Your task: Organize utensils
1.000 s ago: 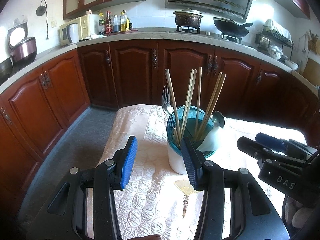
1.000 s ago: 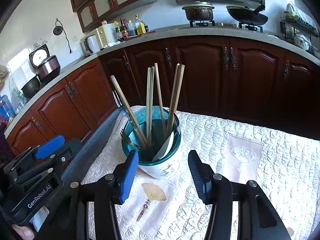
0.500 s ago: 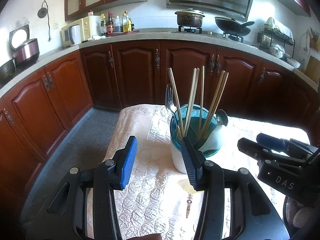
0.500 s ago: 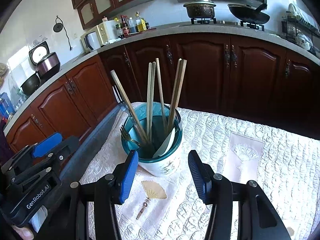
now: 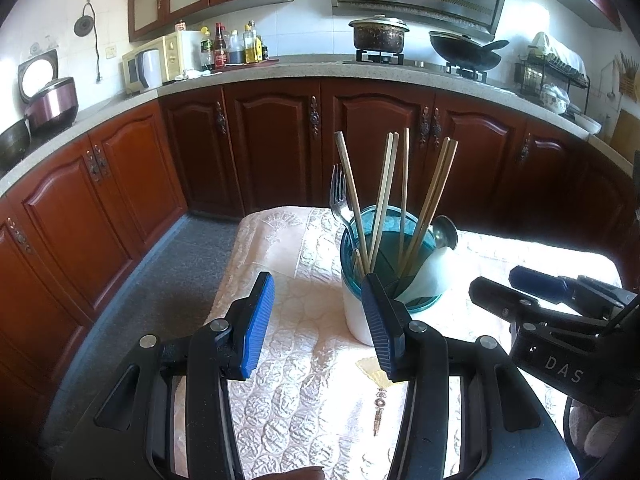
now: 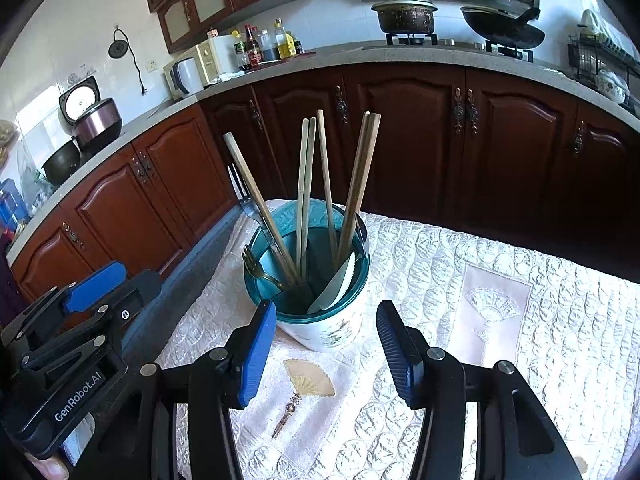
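Observation:
A white utensil holder with a teal rim (image 5: 356, 316) (image 6: 332, 330) stands on the quilted tablecloth. It holds several wooden chopsticks (image 5: 384, 196) (image 6: 306, 184), a fork (image 5: 339, 196) (image 6: 244, 196), a second small fork (image 6: 258, 268), a metal spoon (image 5: 445, 233) and a white spoon (image 5: 424, 278) (image 6: 334, 286). My left gripper (image 5: 318, 322) is open and empty, just left of and before the holder. My right gripper (image 6: 326, 354) is open and empty, just before the holder. The right gripper also shows in the left wrist view (image 5: 516, 292), and the left one in the right wrist view (image 6: 86, 292).
The table has a cream quilted cloth (image 6: 500, 320) with fan patches (image 6: 310, 380). Its left edge drops to grey floor (image 5: 152, 304). Dark wood cabinets (image 5: 276, 140) run behind, with a counter carrying a microwave (image 5: 156, 60), bottles, a pot (image 5: 378, 34) and a wok (image 5: 464, 50).
Both grippers have drawn back a little and shifted slightly; the holder sits a bit farther right in the left wrist view. Both stay open and empty.

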{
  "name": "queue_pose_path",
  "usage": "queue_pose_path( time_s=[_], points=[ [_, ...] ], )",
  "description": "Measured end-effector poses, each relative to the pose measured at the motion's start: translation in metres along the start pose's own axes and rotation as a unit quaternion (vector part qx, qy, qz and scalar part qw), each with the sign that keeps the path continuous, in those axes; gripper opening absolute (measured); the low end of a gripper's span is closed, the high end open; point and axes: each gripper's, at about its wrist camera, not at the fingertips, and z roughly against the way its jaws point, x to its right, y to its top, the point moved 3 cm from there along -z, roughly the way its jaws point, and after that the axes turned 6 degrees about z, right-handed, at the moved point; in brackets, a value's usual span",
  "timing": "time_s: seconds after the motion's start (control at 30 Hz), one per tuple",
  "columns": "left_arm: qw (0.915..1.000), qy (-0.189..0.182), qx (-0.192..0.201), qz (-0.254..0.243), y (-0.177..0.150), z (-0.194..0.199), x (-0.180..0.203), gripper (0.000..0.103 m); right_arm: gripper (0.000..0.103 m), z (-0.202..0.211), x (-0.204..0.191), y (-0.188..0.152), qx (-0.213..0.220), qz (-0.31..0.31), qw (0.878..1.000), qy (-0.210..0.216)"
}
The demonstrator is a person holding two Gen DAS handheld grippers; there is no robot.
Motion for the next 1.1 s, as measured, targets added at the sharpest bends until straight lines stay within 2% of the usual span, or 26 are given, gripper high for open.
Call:
queue_pose_path(
  time_s=[1.1],
  points=[
    [0.9999, 0.007, -0.006, -0.005, -0.0048, -0.0093, 0.0008, 0.045, 0.051, -0.0087, -0.0049, 0.0003, -0.013, 0.003, 1.0, 0.003]
  ],
)
